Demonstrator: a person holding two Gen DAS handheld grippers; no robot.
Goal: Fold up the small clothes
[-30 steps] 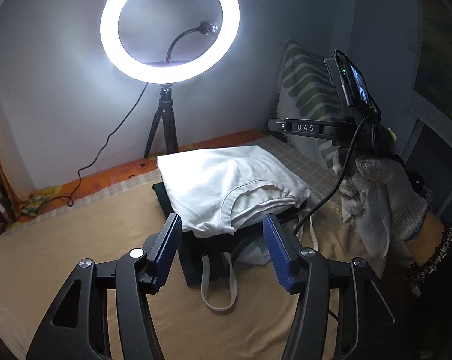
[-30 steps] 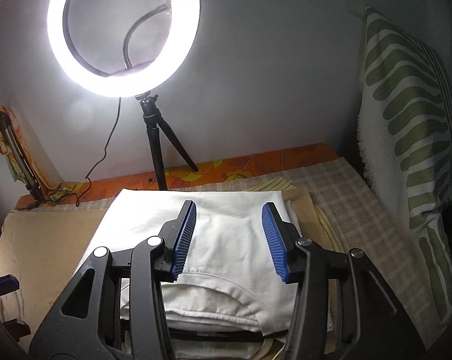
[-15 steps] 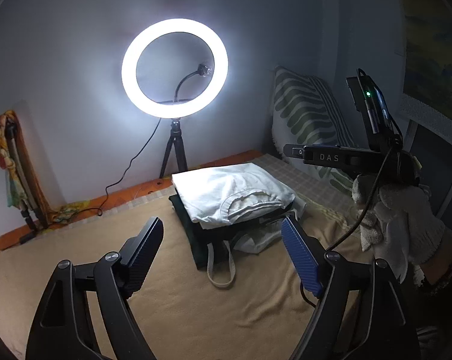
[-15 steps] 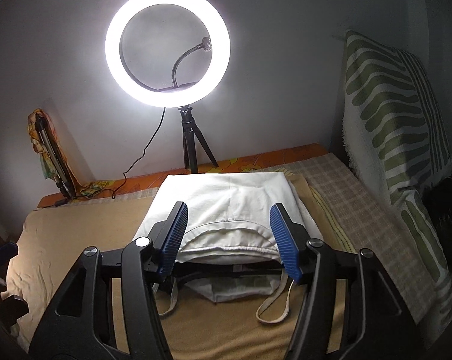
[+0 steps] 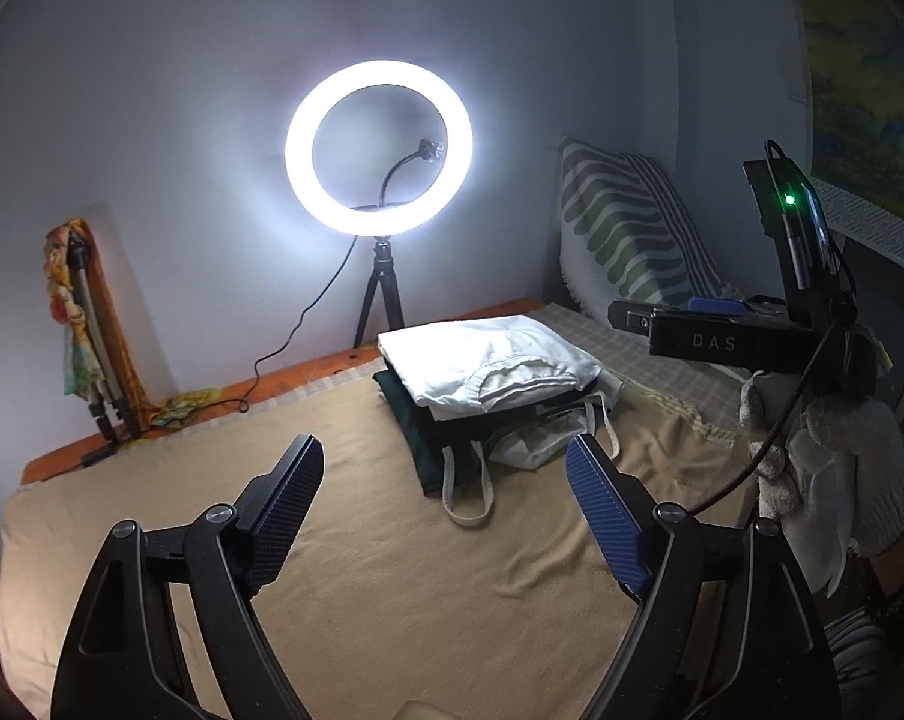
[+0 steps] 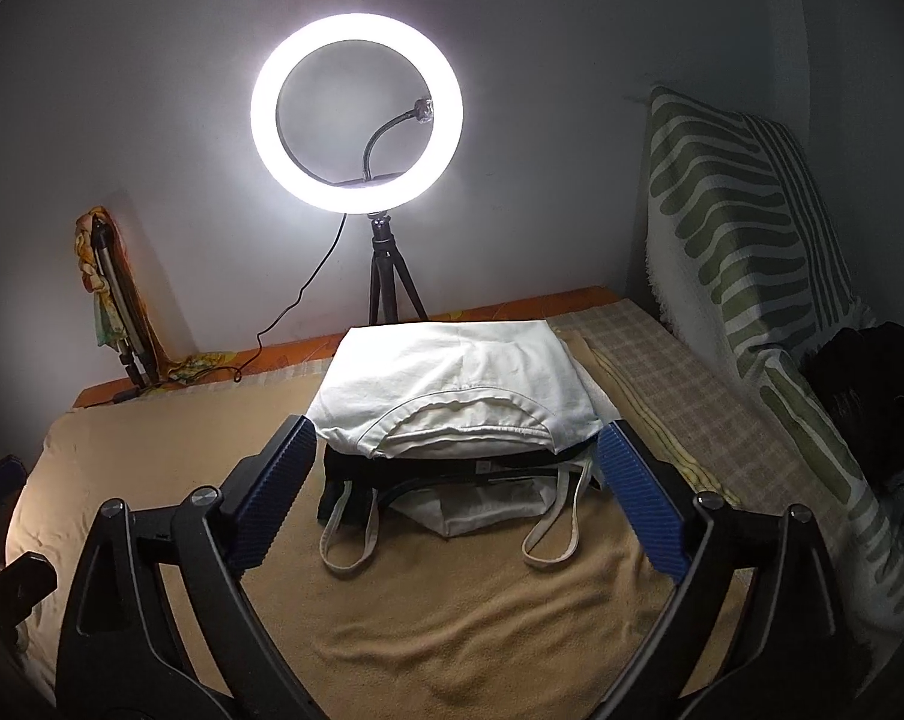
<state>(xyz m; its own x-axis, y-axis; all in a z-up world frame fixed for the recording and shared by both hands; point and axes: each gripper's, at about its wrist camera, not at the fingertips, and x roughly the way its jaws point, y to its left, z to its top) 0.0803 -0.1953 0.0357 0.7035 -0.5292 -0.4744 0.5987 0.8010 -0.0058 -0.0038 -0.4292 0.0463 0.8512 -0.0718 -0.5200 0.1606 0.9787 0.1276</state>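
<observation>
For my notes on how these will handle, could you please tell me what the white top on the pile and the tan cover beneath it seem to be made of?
White top: probably cotton knit, matte; it folds softly and has a stitched, ribbed-looking neckline.
Tan cover: apparently a thicker, slightly fuzzy woven blanket, matte, lying in shallow wrinkles. Neither fibre can be confirmed.

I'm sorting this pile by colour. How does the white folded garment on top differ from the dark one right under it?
The white garment is pale and brightly lit, while the dark garment is near black or deep green. The white one lies on top with its whole upper face and neckline showing; the dark one shows only its edges. In the left wrist view the dark one sticks out past the white one toward the camera. Both are folded flat in one stack on the tan blanket.
</observation>
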